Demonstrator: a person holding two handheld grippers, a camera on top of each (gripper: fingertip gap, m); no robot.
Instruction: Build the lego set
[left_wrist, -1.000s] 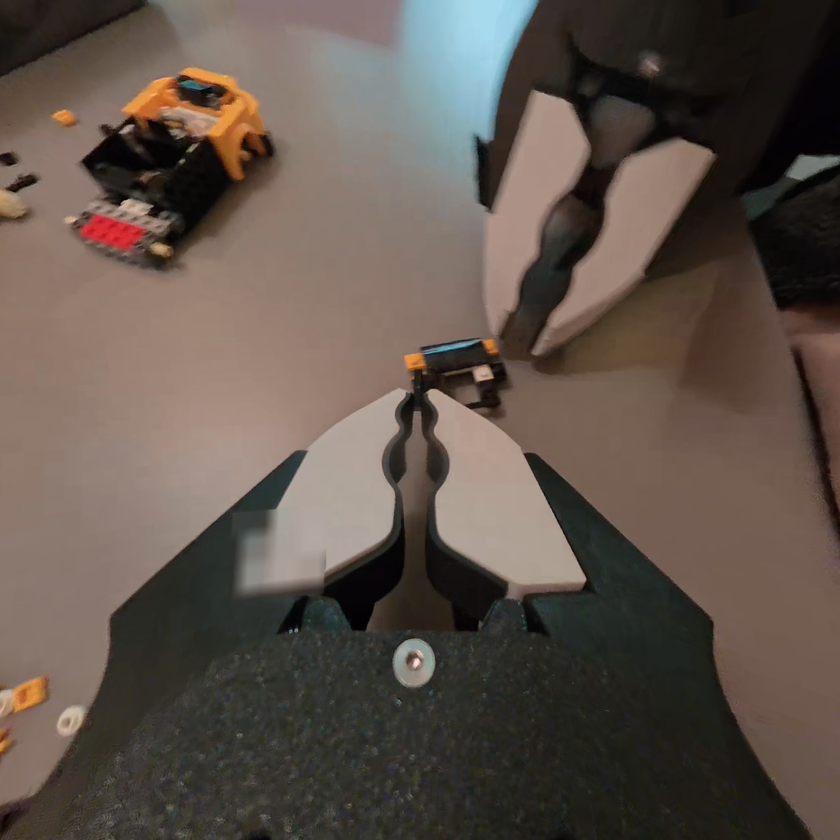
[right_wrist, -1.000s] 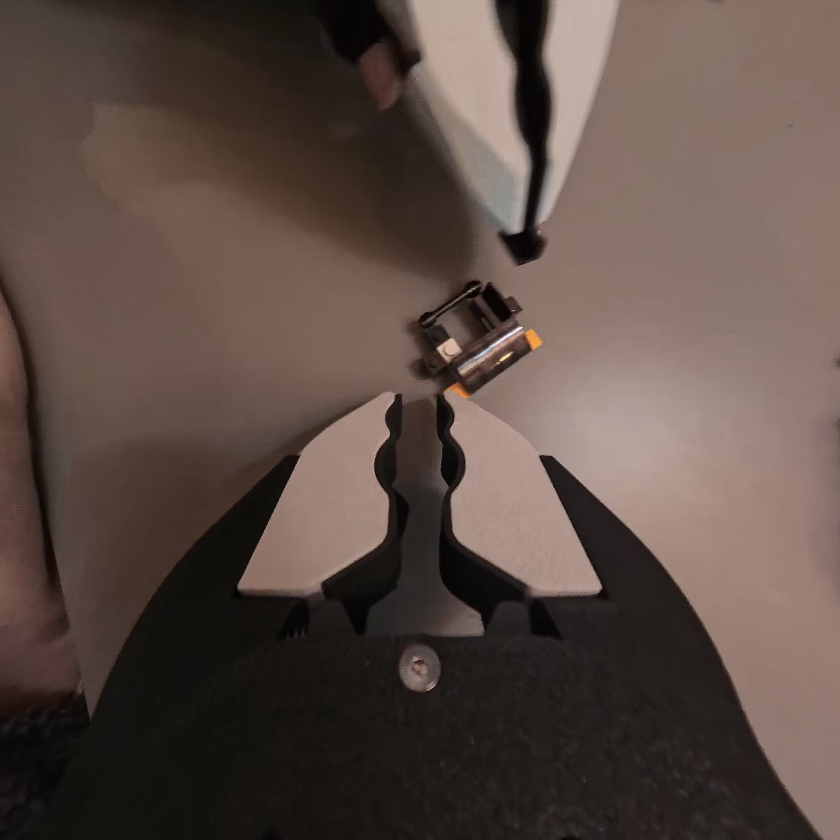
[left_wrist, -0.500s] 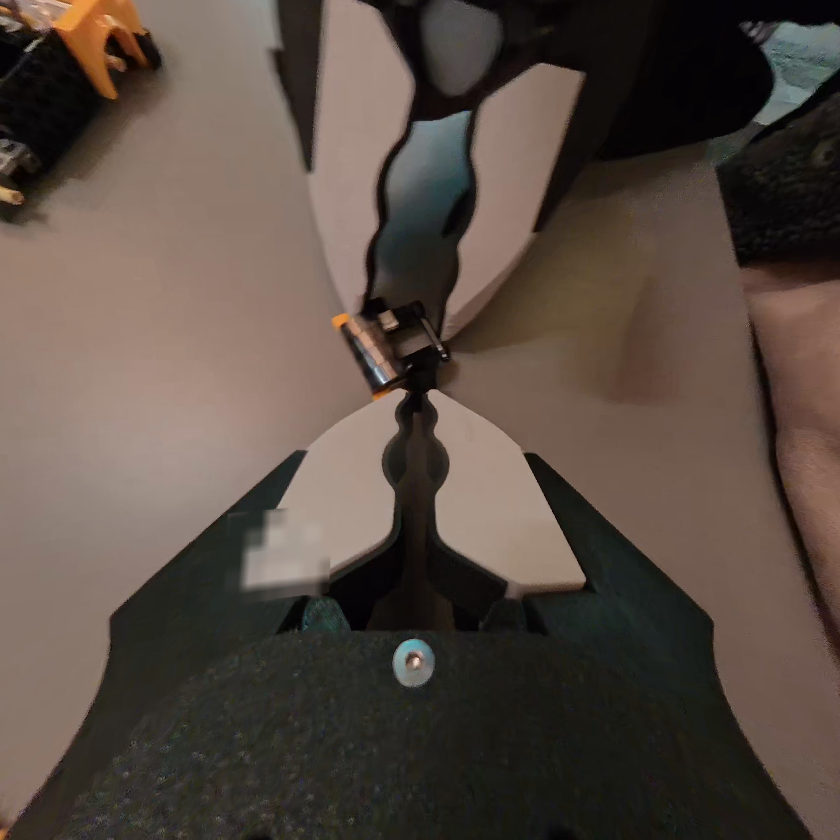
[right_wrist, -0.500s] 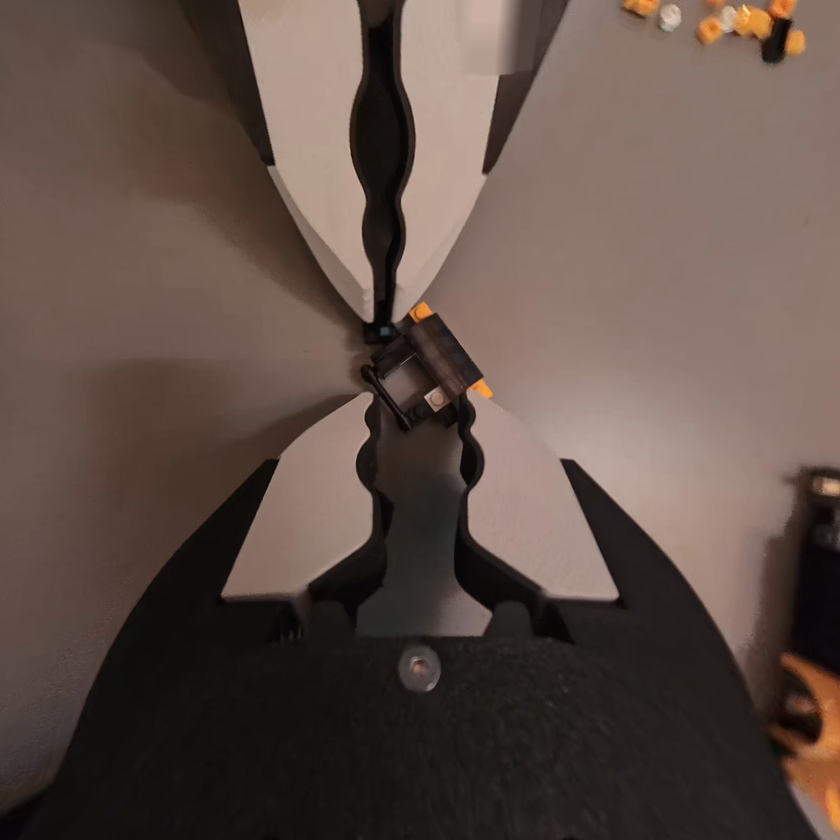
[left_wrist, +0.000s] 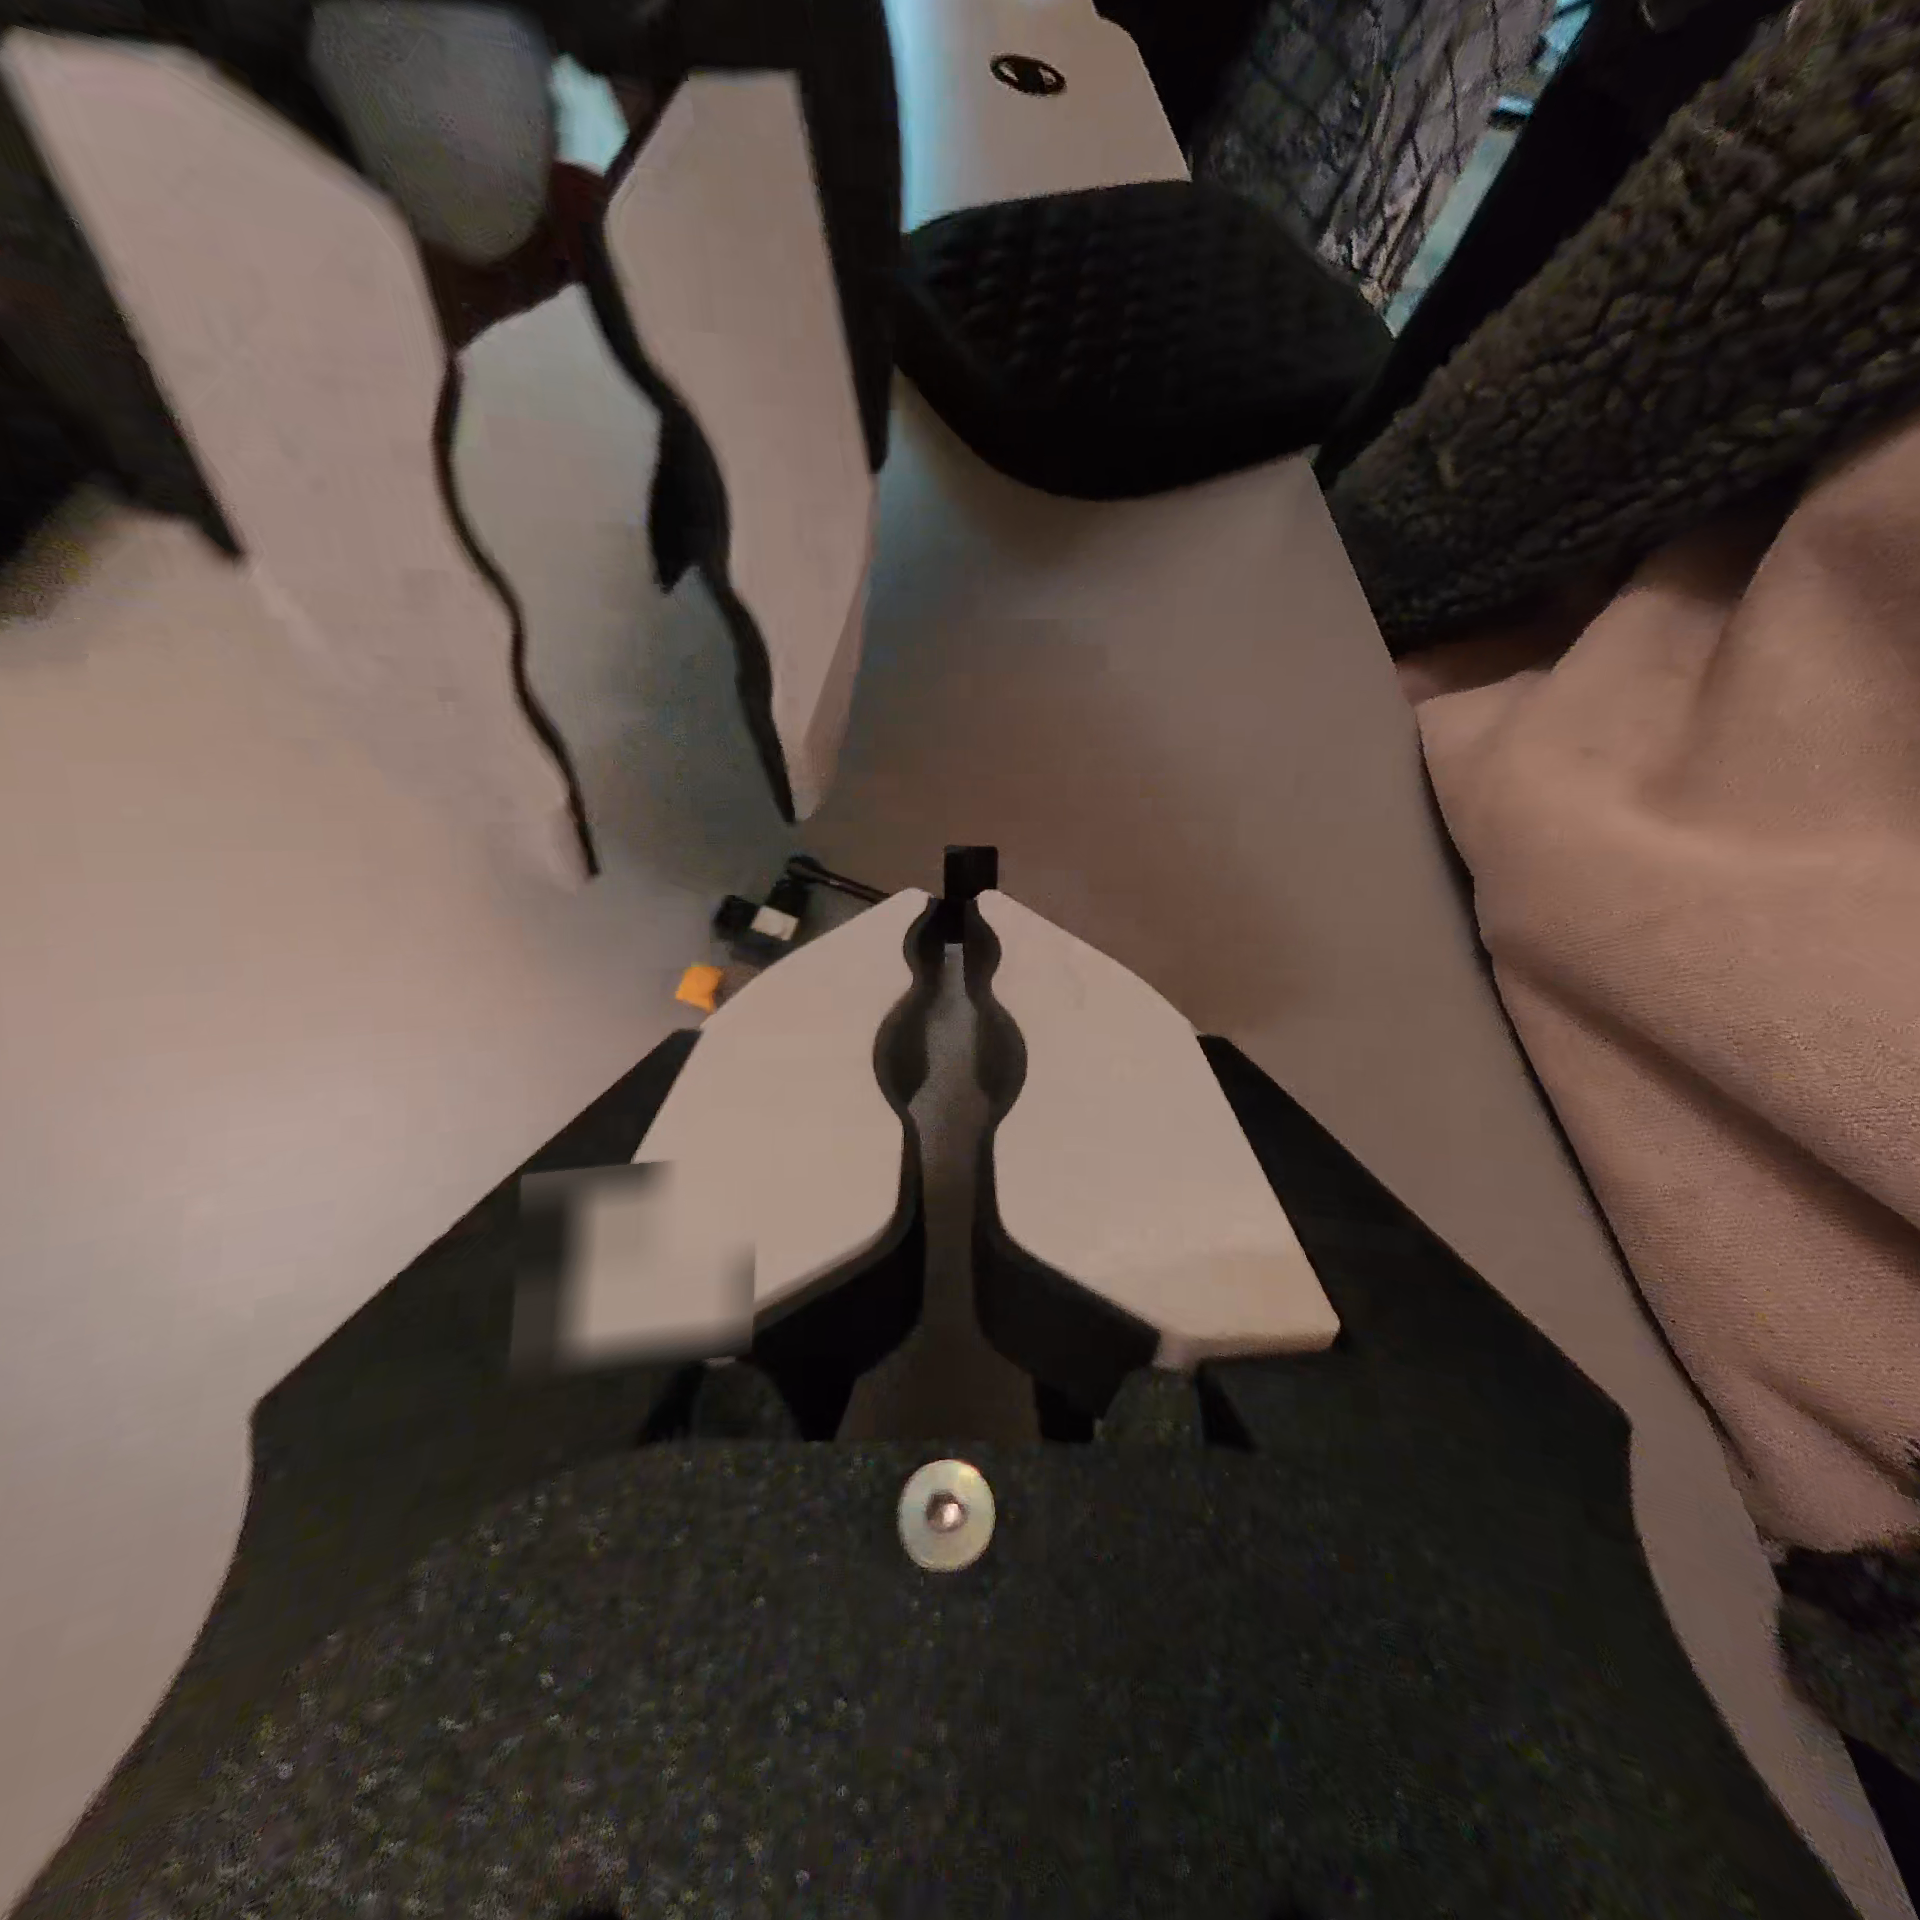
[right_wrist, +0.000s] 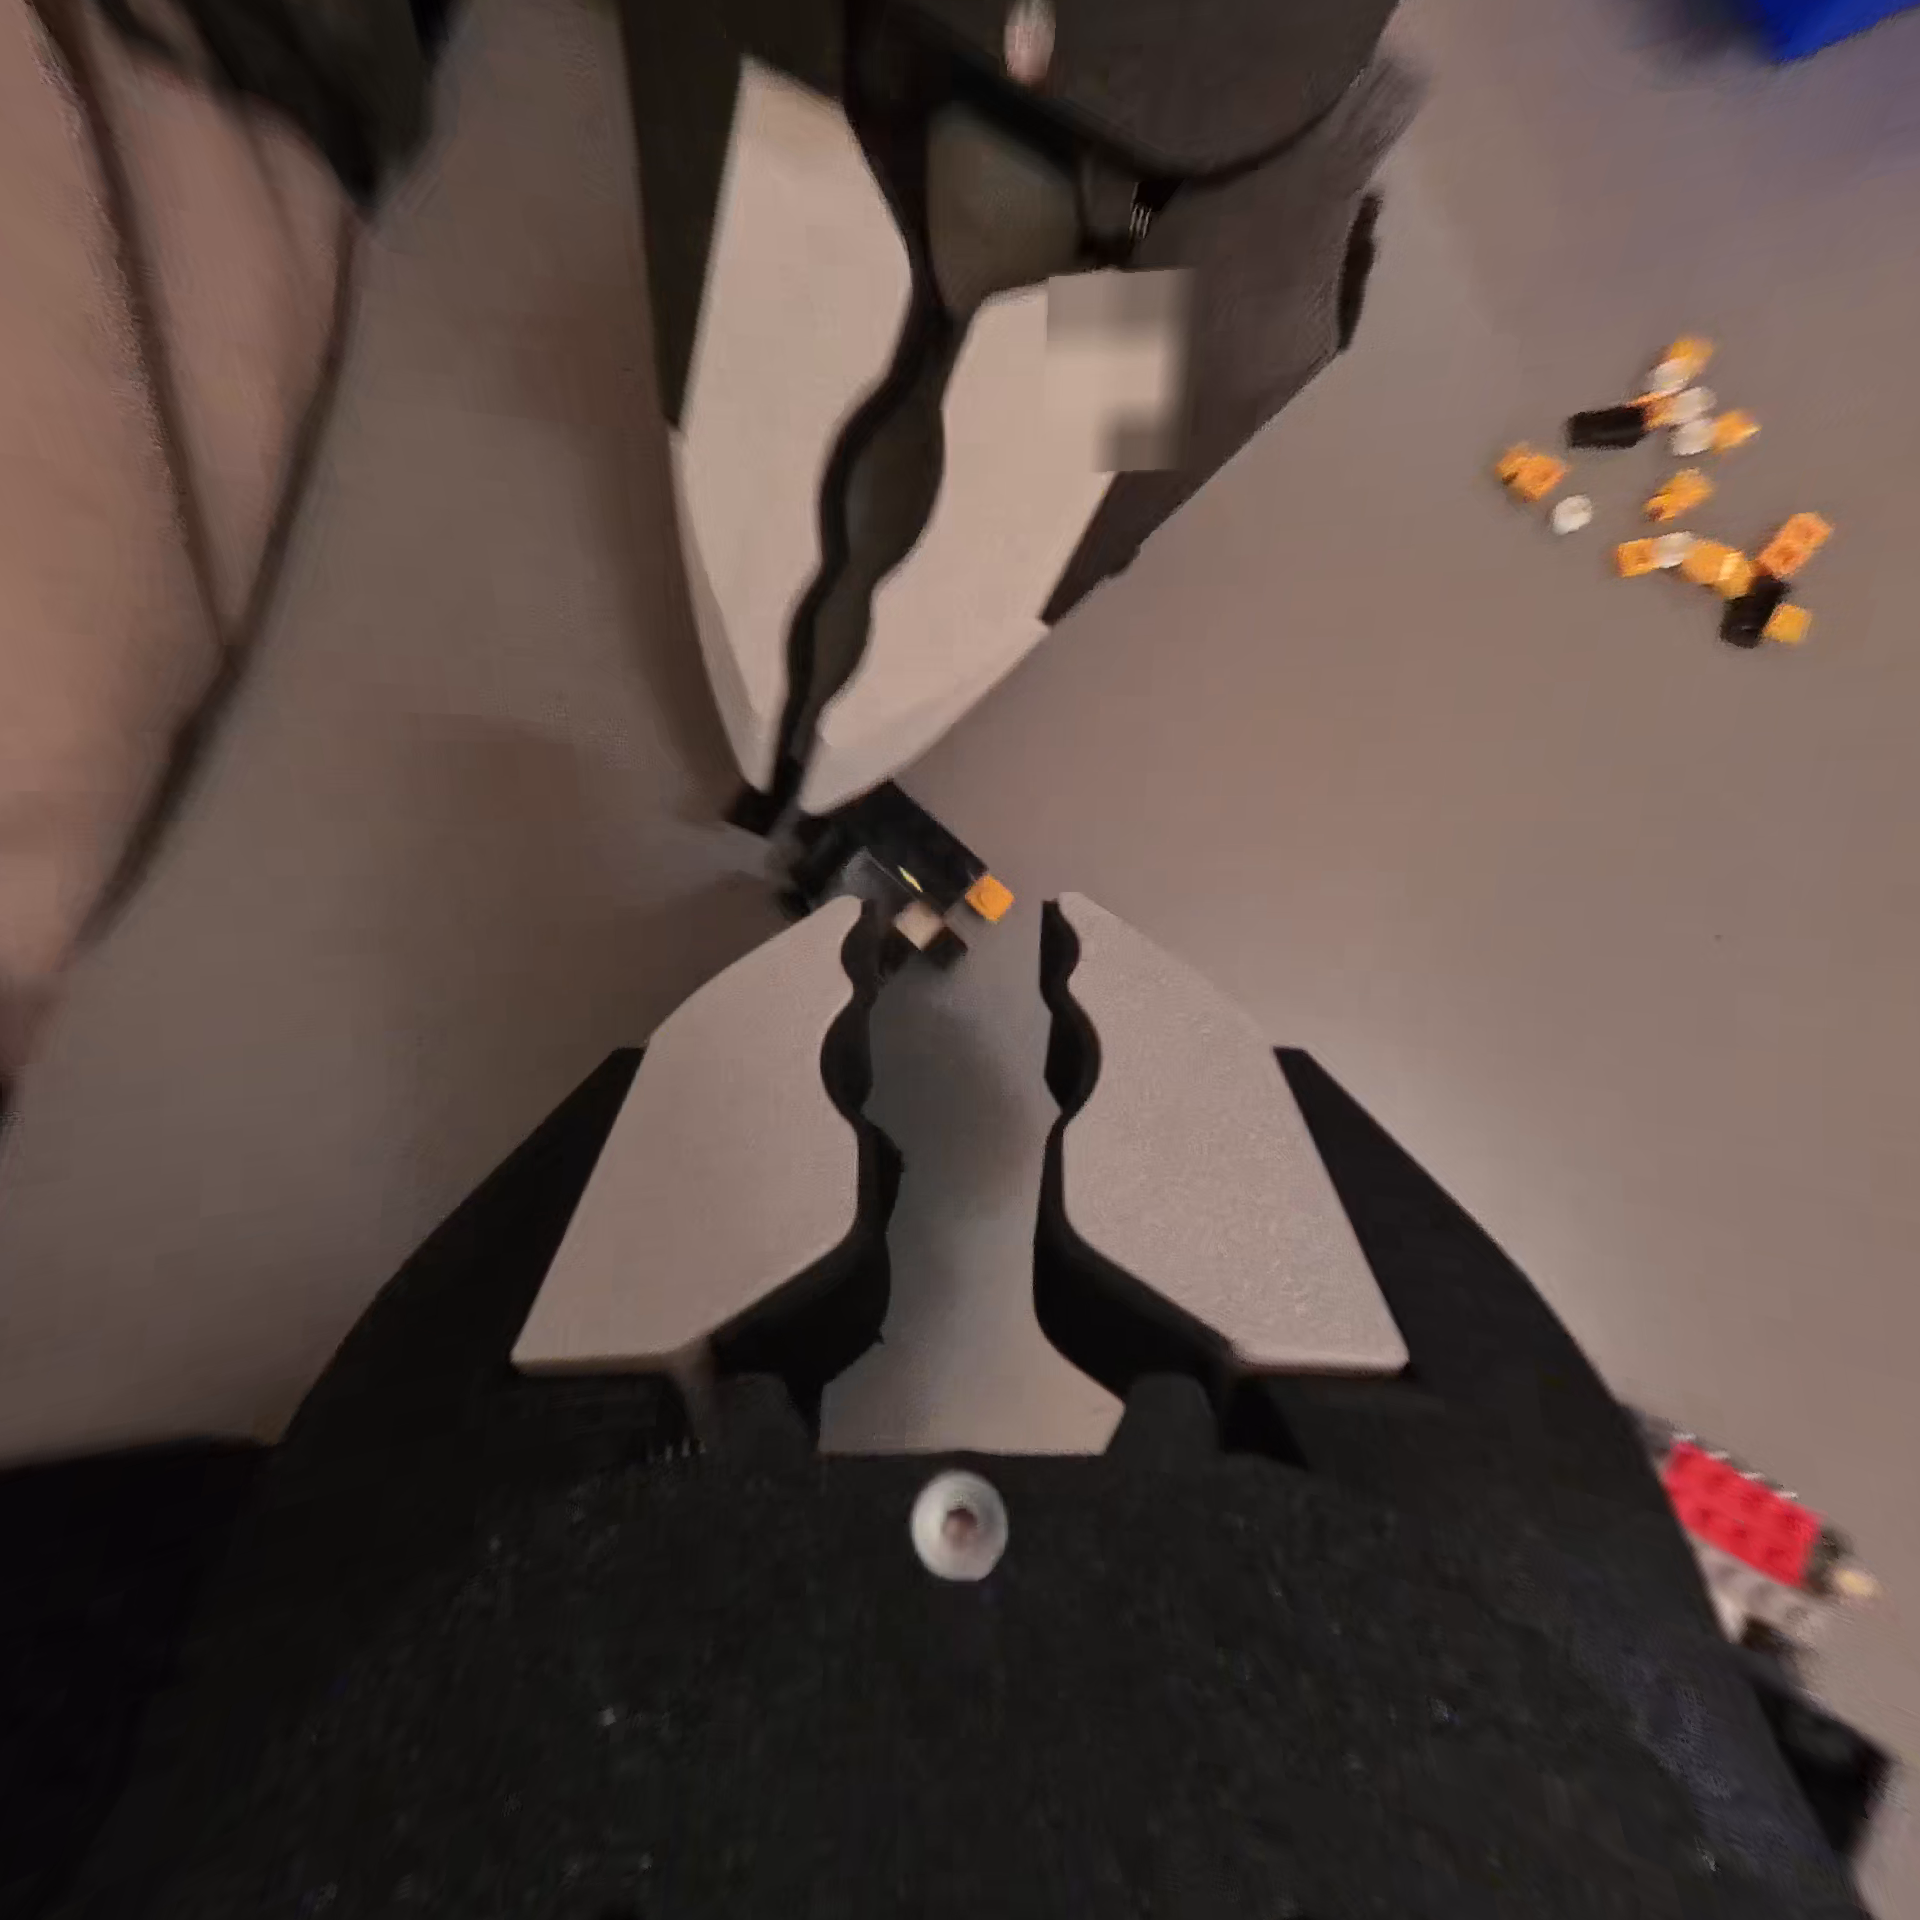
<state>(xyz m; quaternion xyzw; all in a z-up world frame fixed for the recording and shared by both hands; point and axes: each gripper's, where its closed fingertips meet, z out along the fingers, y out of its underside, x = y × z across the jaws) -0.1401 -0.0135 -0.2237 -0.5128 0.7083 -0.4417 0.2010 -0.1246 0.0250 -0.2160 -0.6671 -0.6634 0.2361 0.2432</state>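
My left gripper (left_wrist: 951, 899) is shut on a small black lego piece (left_wrist: 968, 878) at its tips. A small black sub-assembly with a white stud and orange corners (left_wrist: 764, 920) sits just left of it, partly hidden by my left finger. I cannot tell whether the two are joined. In the right wrist view the sub-assembly (right_wrist: 914, 883) sits at the tips of my open right gripper (right_wrist: 951, 904), close to its left finger. The left gripper (right_wrist: 795, 790) comes in from above there, shut on the black piece (right_wrist: 753, 812). The open right gripper also shows in the left wrist view (left_wrist: 691, 836).
Several loose orange, black and white lego pieces (right_wrist: 1683, 488) lie on the grey table (right_wrist: 1351, 831) at the right. A red plate on a larger build (right_wrist: 1745, 1527) shows at the lower right. A person's pink clothing (left_wrist: 1714, 935) and a dark fuzzy sleeve (left_wrist: 1662, 312) lie along the table edge. The grippers' ends are close to 5 centimeters from one another.
My right gripper has opened wider around the sub-assembly. My left gripper stays shut on the black piece and has swung, so the sub-assembly now sits to its left.
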